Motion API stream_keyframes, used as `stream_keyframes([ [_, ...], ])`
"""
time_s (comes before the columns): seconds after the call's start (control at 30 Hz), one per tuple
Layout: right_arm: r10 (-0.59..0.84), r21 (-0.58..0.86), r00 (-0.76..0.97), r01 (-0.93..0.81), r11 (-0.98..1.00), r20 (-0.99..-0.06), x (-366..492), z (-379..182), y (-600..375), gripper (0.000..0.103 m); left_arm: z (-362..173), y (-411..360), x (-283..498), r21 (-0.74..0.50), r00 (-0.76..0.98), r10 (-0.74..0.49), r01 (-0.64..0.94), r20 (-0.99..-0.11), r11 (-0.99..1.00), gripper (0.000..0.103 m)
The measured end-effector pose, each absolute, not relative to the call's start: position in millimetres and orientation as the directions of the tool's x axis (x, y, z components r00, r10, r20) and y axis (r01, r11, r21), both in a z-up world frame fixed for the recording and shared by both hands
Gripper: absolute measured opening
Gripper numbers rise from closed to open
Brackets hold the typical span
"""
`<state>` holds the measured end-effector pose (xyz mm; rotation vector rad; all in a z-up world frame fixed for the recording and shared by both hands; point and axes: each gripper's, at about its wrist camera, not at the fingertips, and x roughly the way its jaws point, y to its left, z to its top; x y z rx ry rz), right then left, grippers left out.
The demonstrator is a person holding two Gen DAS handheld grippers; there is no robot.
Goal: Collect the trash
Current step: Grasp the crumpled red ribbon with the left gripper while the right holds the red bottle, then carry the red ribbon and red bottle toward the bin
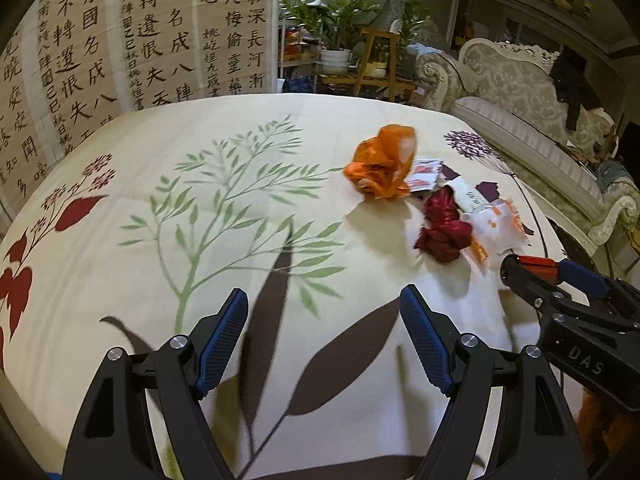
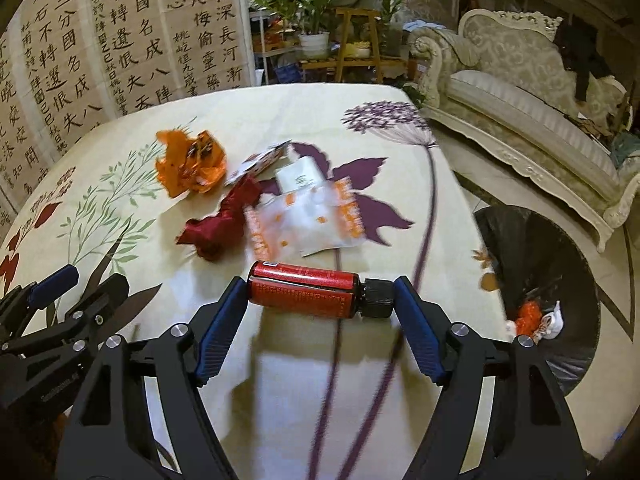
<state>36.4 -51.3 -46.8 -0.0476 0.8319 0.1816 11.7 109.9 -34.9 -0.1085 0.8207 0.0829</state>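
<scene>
A red bottle [image 2: 304, 290] with a black cap lies crosswise between the pads of my right gripper [image 2: 320, 289], which is shut on it end to end, just above the floral tablecloth [image 2: 280, 380]. Beyond it lie a white and orange plastic packet [image 2: 308, 220], a crumpled dark red wrapper [image 2: 220, 226], a crumpled orange bag [image 2: 190, 164], a small white carton [image 2: 300, 174] and a printed card [image 2: 260, 162]. My left gripper [image 1: 324, 300] hangs open over bare cloth, nothing between its fingers. The orange bag [image 1: 382, 164] and red wrapper [image 1: 442, 228] lie ahead of it to the right.
A bin lined with a black bag [image 2: 560, 240] stands on the floor off the table's right edge, some trash [image 2: 536, 318] inside. A pale sofa [image 2: 520, 92] is behind it. A calligraphy screen [image 1: 120, 40] and potted plants [image 1: 336, 20] stand past the far edge.
</scene>
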Motion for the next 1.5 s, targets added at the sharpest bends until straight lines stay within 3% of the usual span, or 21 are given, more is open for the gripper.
stream_keyframes([
  [0.67,0.060,0.061,0.700,-0.024,0.998,-0.712,51,-40,-136,0.073,-28,59,63,-0.052,0.682,-0.047,0.013,-0.730,0.999,0.074],
  [0.77,0.061,0.067,0.699,-0.019,0.998,-0.712,52,-43,-140,0.073,-31,56,68,-0.061,0.665,-0.066,0.032,-0.744,0.998,0.058],
  [0.83,0.063,0.070,0.699,-0.018,0.997,-0.712,52,-44,-141,0.073,-34,55,69,-0.078,0.653,-0.088,0.045,-0.752,0.996,0.042],
  [0.93,0.064,0.074,0.700,-0.016,0.997,-0.712,51,-44,-144,0.073,-36,54,68,-0.083,0.651,-0.104,0.063,-0.752,0.995,0.029],
  [1.1,0.064,0.076,0.702,-0.013,0.997,-0.709,48,-43,-145,0.073,-34,52,59,-0.075,0.671,-0.107,0.076,-0.734,0.994,0.021],
  [1.5,0.056,0.069,0.718,-0.011,0.998,-0.693,40,-35,-146,0.073,-13,68,33,-0.100,0.726,-0.084,0.021,-0.683,0.995,0.020],
])
